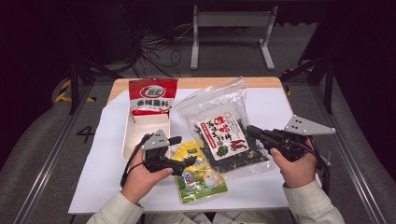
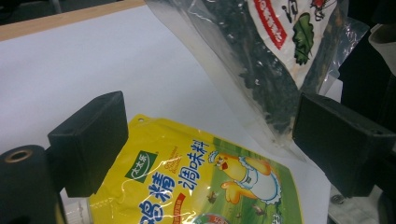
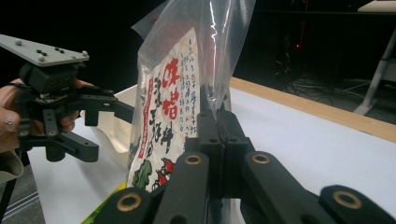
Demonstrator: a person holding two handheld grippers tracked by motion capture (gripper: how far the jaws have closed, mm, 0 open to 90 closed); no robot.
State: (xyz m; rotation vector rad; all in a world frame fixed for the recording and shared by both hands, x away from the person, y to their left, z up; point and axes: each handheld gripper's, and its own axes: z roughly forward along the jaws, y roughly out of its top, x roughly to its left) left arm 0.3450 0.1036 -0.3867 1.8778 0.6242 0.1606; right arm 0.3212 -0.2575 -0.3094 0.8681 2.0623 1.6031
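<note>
A clear bag of dark dried seaweed [image 1: 224,133] with a white and red label is lifted at its right edge, where my right gripper [image 1: 250,131] is shut on the plastic. In the right gripper view the shut gripper [image 3: 217,122] pinches the bag [image 3: 173,102], which hangs upright. My left gripper [image 1: 181,150] is open and hovers over the top of a yellow-green seasoning pouch [image 1: 200,173] lying flat on the table. In the left gripper view the open gripper [image 2: 210,135] frames the pouch [image 2: 201,182], with the seaweed bag [image 2: 271,60] beyond.
A red snack bag [image 1: 152,95] leans in a cream tray [image 1: 127,140] at the back left. White paper [image 1: 275,109] covers the wooden table [image 1: 196,82]. Metal rails run along both sides, and cables and a stand lie on the floor behind.
</note>
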